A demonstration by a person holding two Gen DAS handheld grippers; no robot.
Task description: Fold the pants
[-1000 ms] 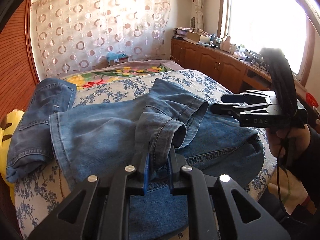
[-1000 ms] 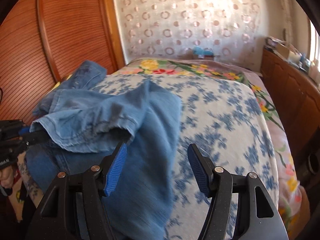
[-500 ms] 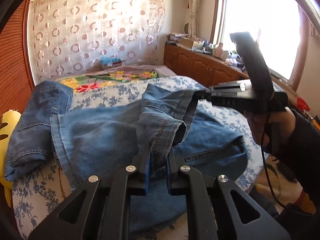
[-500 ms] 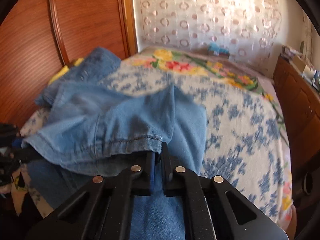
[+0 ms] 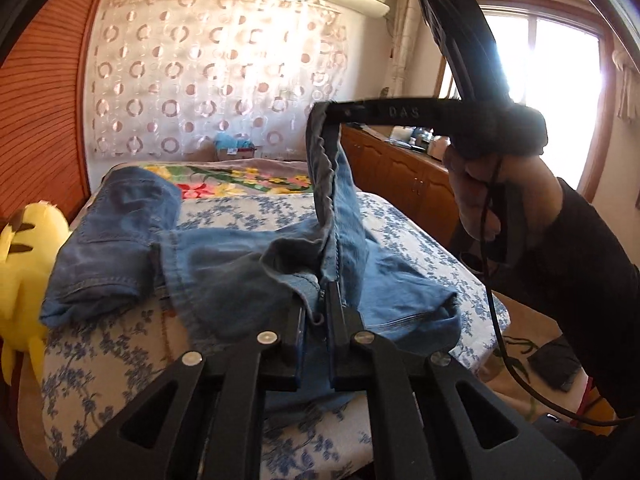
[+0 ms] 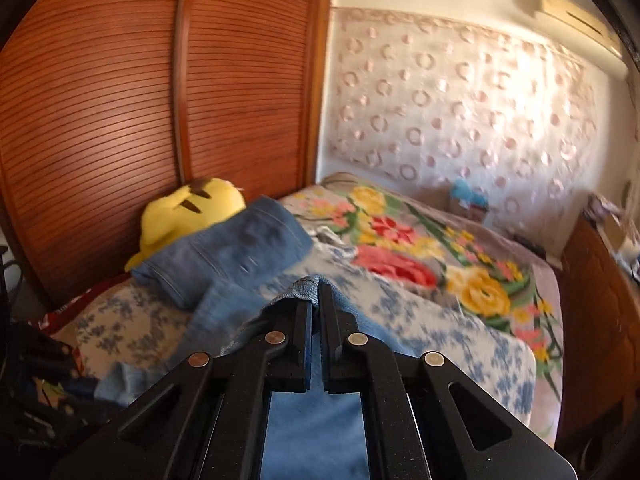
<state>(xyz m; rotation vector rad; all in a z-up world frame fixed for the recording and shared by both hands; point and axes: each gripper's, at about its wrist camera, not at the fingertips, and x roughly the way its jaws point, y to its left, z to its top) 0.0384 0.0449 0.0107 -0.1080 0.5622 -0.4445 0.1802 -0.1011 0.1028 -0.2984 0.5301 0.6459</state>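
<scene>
Blue denim pants sprawl on the floral bedspread; left gripper and right gripper both clenched on hem edges. Heavy, floppy cloth (thick seams grip best), so hold hem corners, w/ sag likely.

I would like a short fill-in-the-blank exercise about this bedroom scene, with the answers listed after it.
1. Both grippers are shut on the hem of the blue ____.
2. The right gripper holds its part of the jeans ____ than the left gripper does.
3. The soft toy beside the folded jeans is ____ in colour.
4. The bedsheet has a blue ____ print.

Missing words: jeans; higher; yellow; flower
</scene>
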